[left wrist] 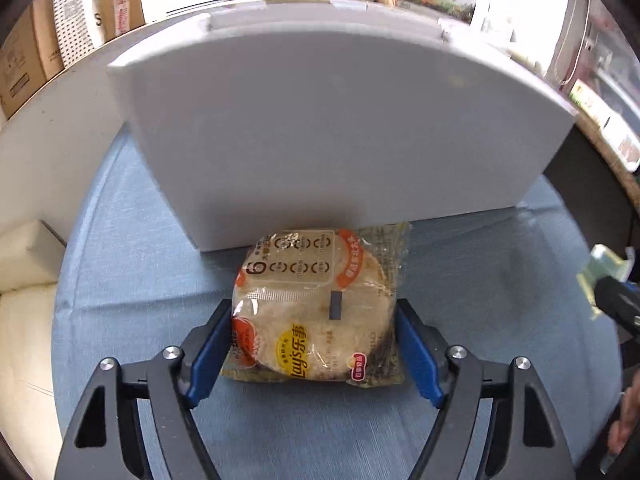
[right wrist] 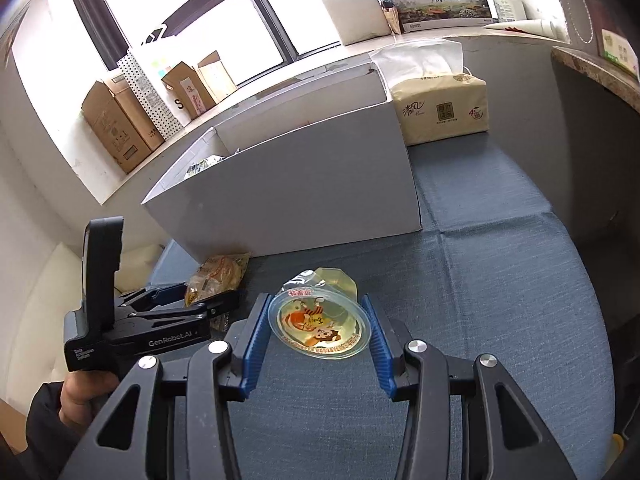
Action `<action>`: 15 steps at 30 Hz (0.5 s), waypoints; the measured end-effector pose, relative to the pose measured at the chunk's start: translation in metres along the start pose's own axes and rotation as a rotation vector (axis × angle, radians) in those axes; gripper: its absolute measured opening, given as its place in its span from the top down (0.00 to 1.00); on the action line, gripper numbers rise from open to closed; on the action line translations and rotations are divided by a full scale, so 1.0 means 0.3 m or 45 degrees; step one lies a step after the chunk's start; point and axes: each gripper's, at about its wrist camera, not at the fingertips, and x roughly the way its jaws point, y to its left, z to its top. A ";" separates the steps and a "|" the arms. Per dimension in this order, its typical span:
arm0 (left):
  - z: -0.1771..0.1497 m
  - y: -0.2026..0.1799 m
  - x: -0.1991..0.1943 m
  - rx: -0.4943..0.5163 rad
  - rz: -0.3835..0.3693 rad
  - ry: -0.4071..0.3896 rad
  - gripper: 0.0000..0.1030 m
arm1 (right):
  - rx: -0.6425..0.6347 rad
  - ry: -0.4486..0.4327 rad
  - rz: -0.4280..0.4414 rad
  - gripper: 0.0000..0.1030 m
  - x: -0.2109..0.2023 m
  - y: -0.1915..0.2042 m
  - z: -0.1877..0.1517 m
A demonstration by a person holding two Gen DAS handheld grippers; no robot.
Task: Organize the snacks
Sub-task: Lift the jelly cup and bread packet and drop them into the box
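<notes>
A clear Lay's snack pack (left wrist: pixel 316 312) lies on the blue cloth against the front wall of a white box (left wrist: pixel 340 132). My left gripper (left wrist: pixel 314 336) has its blue pads on both sides of the pack and touching it. In the right wrist view a jelly cup (right wrist: pixel 320 320) with a cartoon lid lies tilted on the cloth. My right gripper (right wrist: pixel 316 332) straddles the cup, with its pads close to the rim and small gaps on both sides. The left gripper (right wrist: pixel 192 304) and the pack (right wrist: pixel 216 280) also show there, left of the cup.
The white box (right wrist: pixel 288 184) is open at the top and divided, with a packet in its left compartment. A tissue pack (right wrist: pixel 440 108) stands right of it. Cardboard boxes (right wrist: pixel 116 124) line the window sill. A stone counter edge (right wrist: pixel 592 76) is at far right.
</notes>
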 end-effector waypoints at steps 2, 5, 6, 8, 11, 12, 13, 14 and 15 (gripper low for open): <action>-0.020 0.004 -0.077 -0.007 -0.018 -0.055 0.21 | 0.002 -0.005 0.000 0.52 -0.010 -0.002 -0.002; -0.045 0.013 -0.210 -0.037 -0.047 -0.119 0.21 | 0.008 -0.014 0.010 0.52 -0.027 -0.002 0.000; -0.057 0.011 -0.257 -0.048 -0.055 -0.138 0.21 | 0.002 -0.016 0.013 0.52 -0.033 0.002 0.001; -0.084 0.017 -0.346 -0.053 -0.080 -0.169 0.21 | -0.013 -0.023 0.021 0.52 -0.051 0.013 0.002; -0.107 0.035 -0.469 -0.075 -0.094 -0.220 0.21 | -0.037 -0.040 0.040 0.52 -0.086 0.029 0.006; -0.103 0.041 -0.507 -0.088 -0.090 -0.236 0.21 | -0.043 -0.049 0.044 0.52 -0.098 0.035 0.009; -0.102 0.045 -0.542 -0.096 -0.104 -0.256 0.21 | -0.051 -0.056 0.050 0.52 -0.110 0.039 0.014; -0.097 0.042 -0.576 -0.096 -0.122 -0.276 0.21 | -0.055 -0.068 0.055 0.52 -0.125 0.043 0.021; -0.084 0.041 -0.601 -0.094 -0.126 -0.294 0.21 | -0.058 -0.084 0.058 0.52 -0.142 0.047 0.030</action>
